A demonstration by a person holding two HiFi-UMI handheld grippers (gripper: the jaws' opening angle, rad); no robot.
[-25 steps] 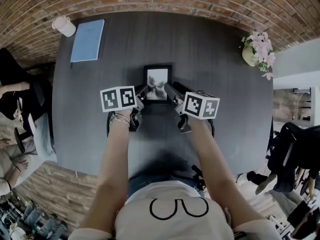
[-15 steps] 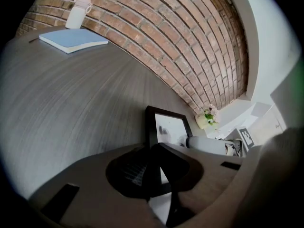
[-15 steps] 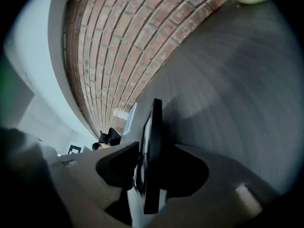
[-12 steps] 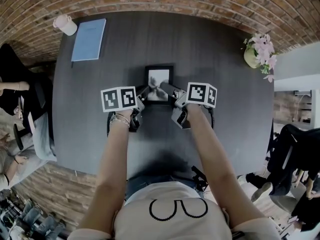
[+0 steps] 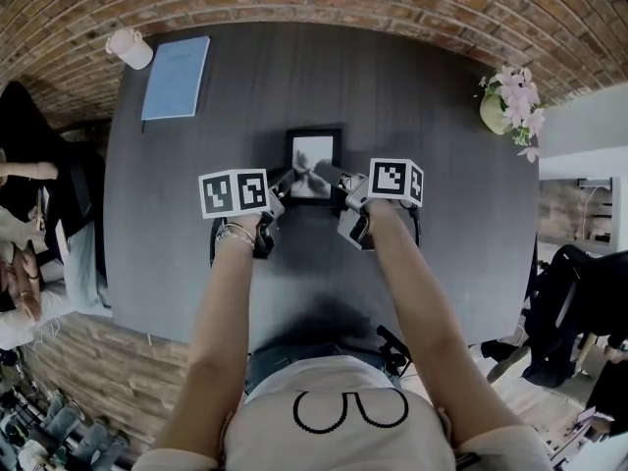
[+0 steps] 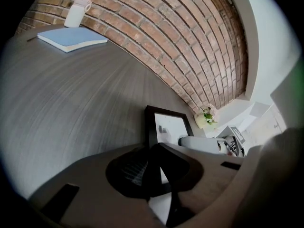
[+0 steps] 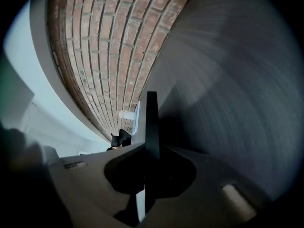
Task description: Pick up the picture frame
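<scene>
Black-bordered and set near the middle of the dark wood-grain table [image 5: 422,96], the picture frame [image 5: 313,151] sits in the head view just ahead of both hands. The left gripper [image 5: 282,181] reaches in at its lower left edge and the right gripper [image 5: 331,177] at its lower right, one on each side so that the load is shared and the frame should not swing when raised. A blue notebook [image 5: 176,77] and a pale cup [image 5: 129,49] lie well apart at the far left corner, and a pot of pink flowers [image 5: 508,96] stands at the far right edge, so nothing crowds the lift. In the left gripper view the jaws stand narrow with the picture frame [image 6: 151,127] taken between them by its dark left border, pads against it on both faces. I judge this hold was chosen to keep off the glass. A pale finger of the other gripper shows beyond, at the opposite side. In the right gripper view the picture frame [image 7: 151,118] is seen edge-on, a thin dark blade running straight out from between the jaws. These have just been closing and sit narrow on that edge, and the tool looks rolled so that its pads meet the two flat faces. Whether the frame stands, leans or has left the tabletop I cannot tell. With both grips made, the raise itself seems the step in hand.
</scene>
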